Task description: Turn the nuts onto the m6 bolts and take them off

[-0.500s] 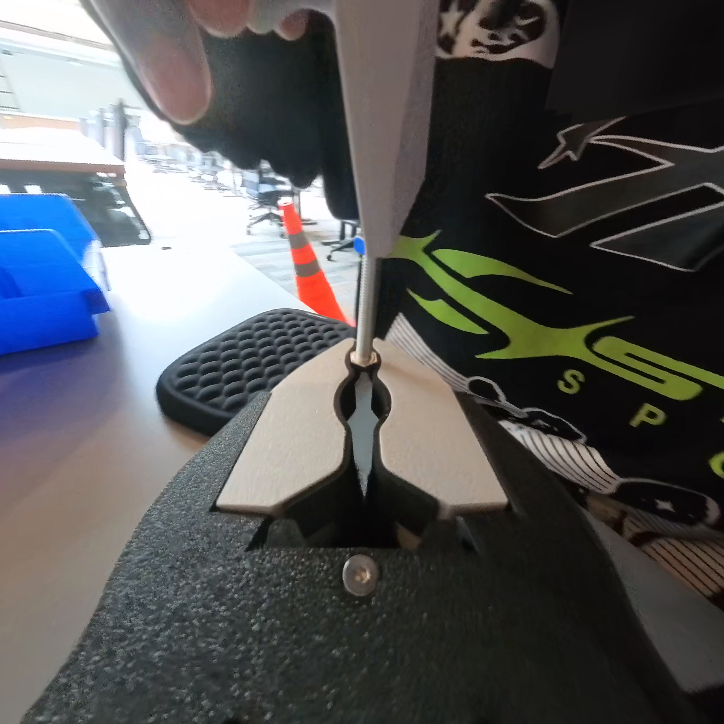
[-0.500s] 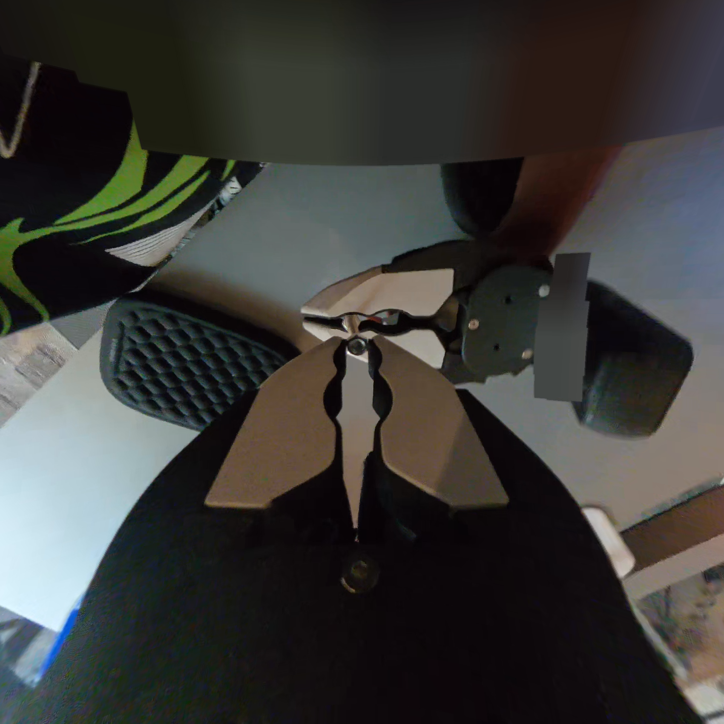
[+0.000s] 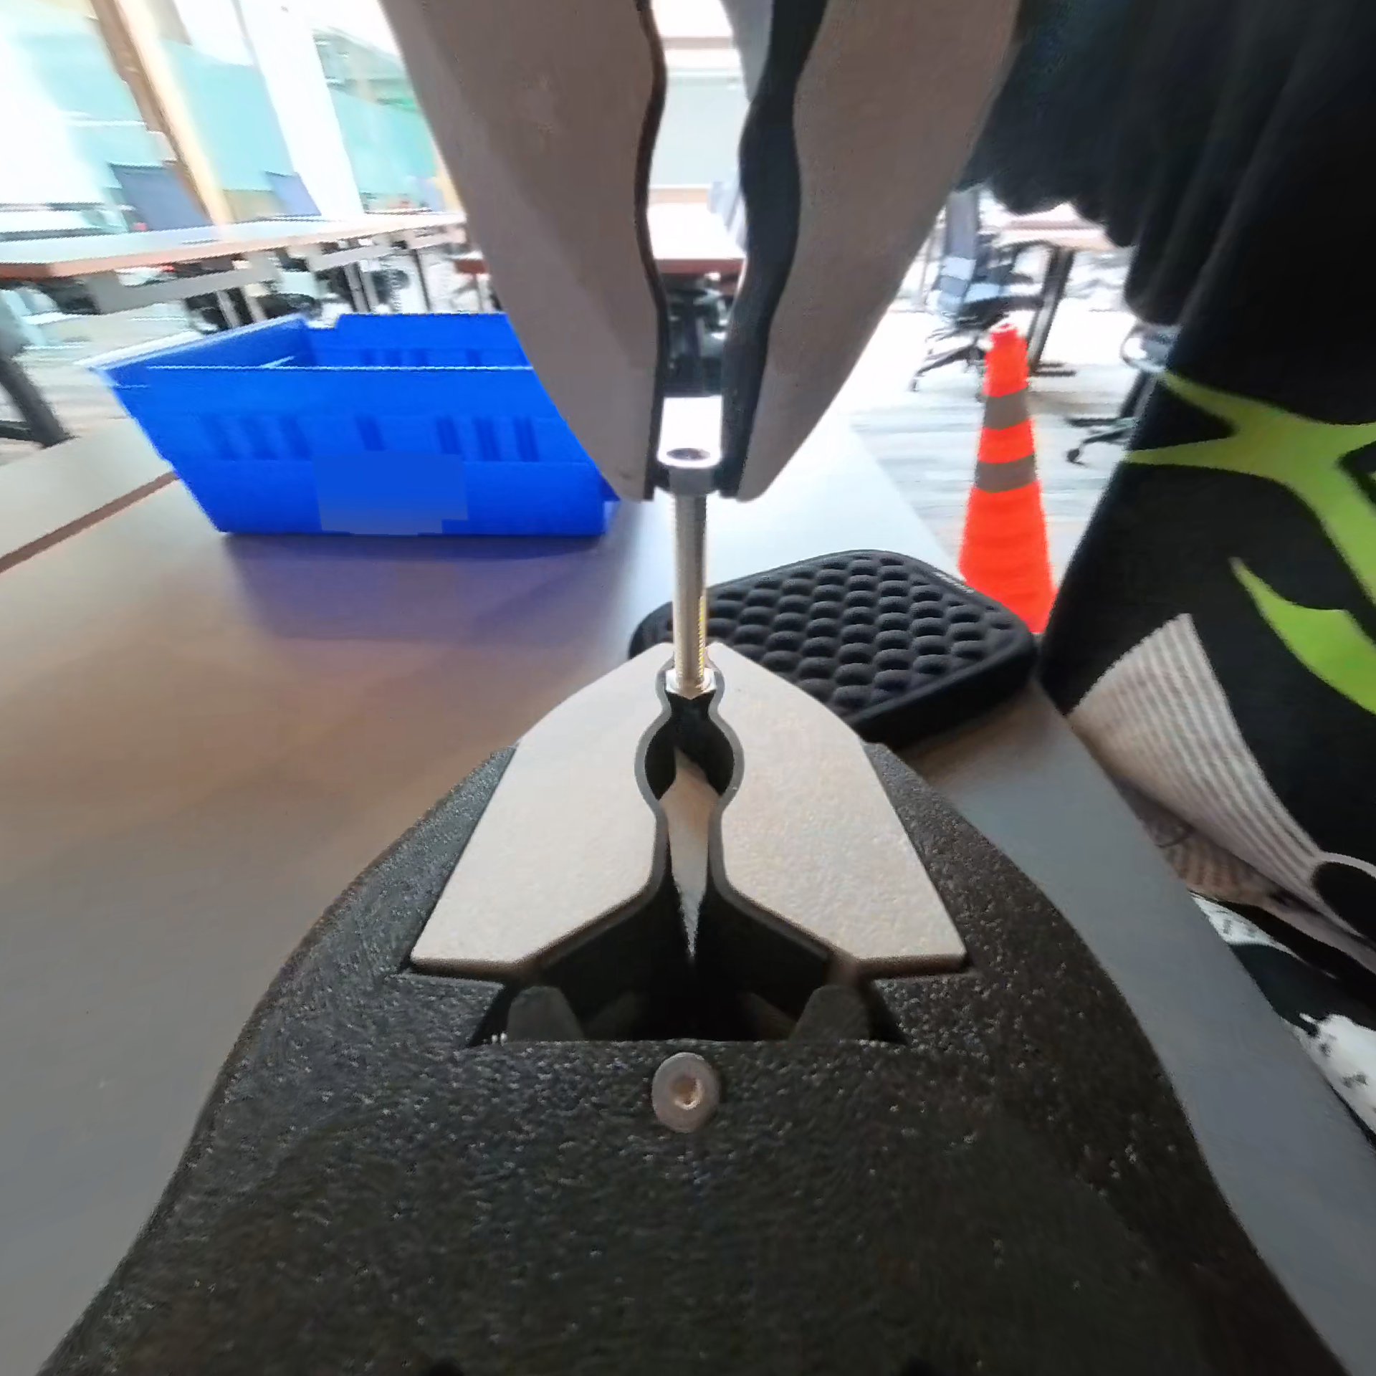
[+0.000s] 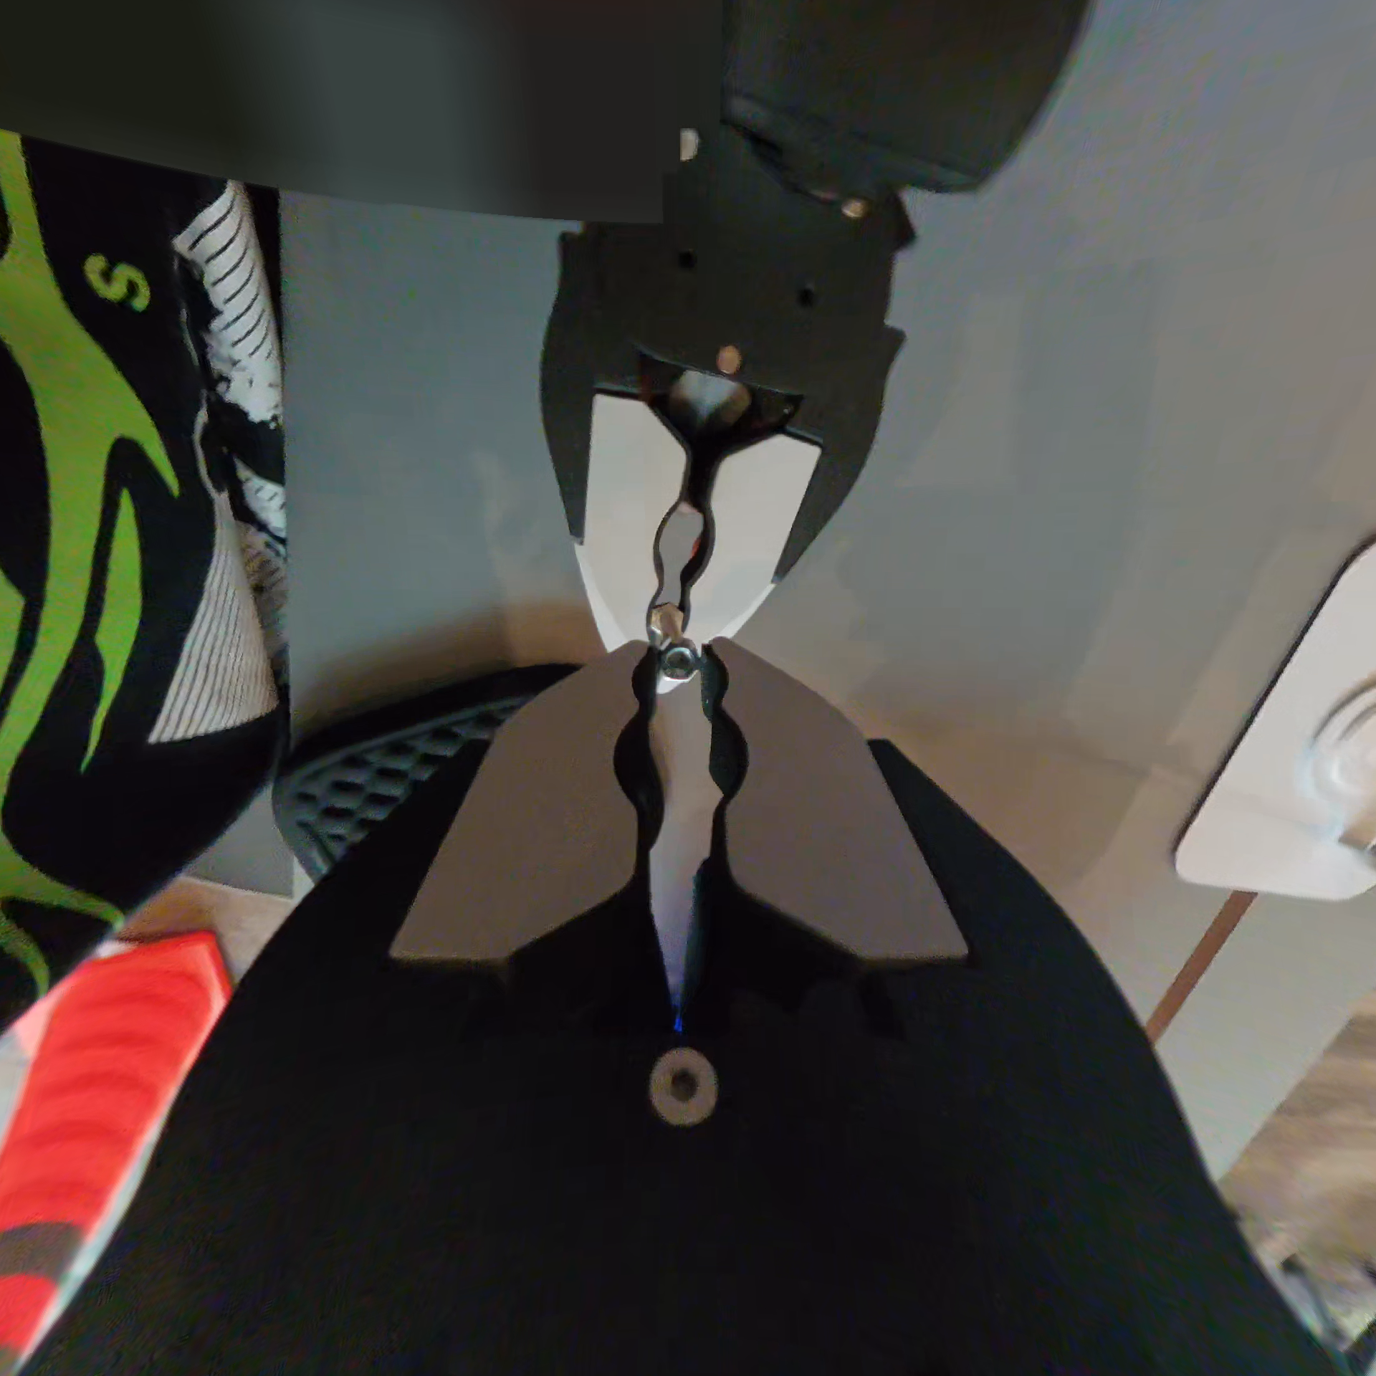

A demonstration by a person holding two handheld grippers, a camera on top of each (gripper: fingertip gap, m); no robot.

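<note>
While the left gripper [image 3: 689, 681] clamps the nut [image 3: 691, 677] at twelve o'clock of its fingers, the right gripper [image 3: 691, 480] pinches the bolt [image 3: 689, 581] head; threading's underway, another twist looks due.

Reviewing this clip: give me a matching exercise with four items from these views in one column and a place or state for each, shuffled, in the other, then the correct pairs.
Items:
1. bolt
2. nut
3. blue bin
4. orange cone

Places or states:
A. on the floor beyond the table edge
B. head clamped by the right gripper
C. resting on the table, far side
D. pinched at the tips of the left gripper

Pairs: 1-B, 2-D, 3-C, 4-A
</note>
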